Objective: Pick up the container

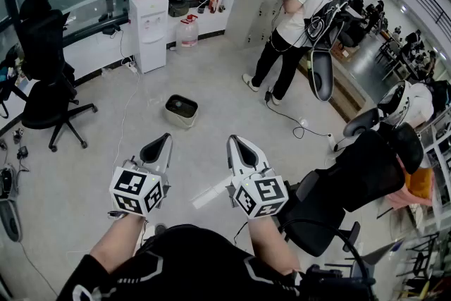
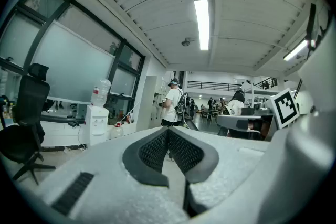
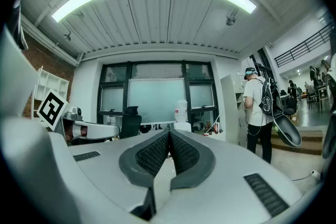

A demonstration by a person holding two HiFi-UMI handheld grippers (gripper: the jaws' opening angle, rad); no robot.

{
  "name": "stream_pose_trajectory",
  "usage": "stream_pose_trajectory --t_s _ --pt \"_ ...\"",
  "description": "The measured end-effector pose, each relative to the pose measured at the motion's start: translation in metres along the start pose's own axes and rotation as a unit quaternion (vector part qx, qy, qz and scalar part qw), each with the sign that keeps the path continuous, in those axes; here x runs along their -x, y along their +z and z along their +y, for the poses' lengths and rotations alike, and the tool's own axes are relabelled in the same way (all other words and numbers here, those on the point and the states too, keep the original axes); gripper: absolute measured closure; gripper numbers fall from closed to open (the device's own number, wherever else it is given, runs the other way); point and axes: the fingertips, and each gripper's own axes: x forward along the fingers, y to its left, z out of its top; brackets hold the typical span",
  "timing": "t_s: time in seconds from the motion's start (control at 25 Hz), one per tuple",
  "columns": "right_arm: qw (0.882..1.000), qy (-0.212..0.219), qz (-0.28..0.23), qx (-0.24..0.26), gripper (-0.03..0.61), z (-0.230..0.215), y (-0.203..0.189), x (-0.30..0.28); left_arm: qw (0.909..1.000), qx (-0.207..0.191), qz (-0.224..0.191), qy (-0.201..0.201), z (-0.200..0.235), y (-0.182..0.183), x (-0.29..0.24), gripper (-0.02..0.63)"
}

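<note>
Grey office floor holds the container [image 1: 181,110] well ahead of both grippers, while the left gripper [image 1: 158,149] and the right gripper [image 1: 243,151] have their jaws pressed together on nothing, so the pickup seems not yet begun.

The inside of the container [image 1: 180,119] is too dark to tell.

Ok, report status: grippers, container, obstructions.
Left gripper shut, empty. Right gripper shut, empty. Container on floor ahead, untouched. Nothing between it and grippers; office chair off right.
</note>
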Motion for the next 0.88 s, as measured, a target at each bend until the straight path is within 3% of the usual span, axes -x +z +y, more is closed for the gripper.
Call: stream_pose_trajectory --t_s 0.6,0.88 --pt "1.0 -0.001 -0.007 -0.017 0.572 0.016 0.0 -0.008 1.0 0.004 -0.004 -0.006 0.012 0.003 0.013 0.611" --pt "0.999 -0.011 0.014 -0.036 0.572 0.033 -0.019 -0.029 0.9996 0.026 0.013 0.001 0.05 -0.012 0.028 0.61"
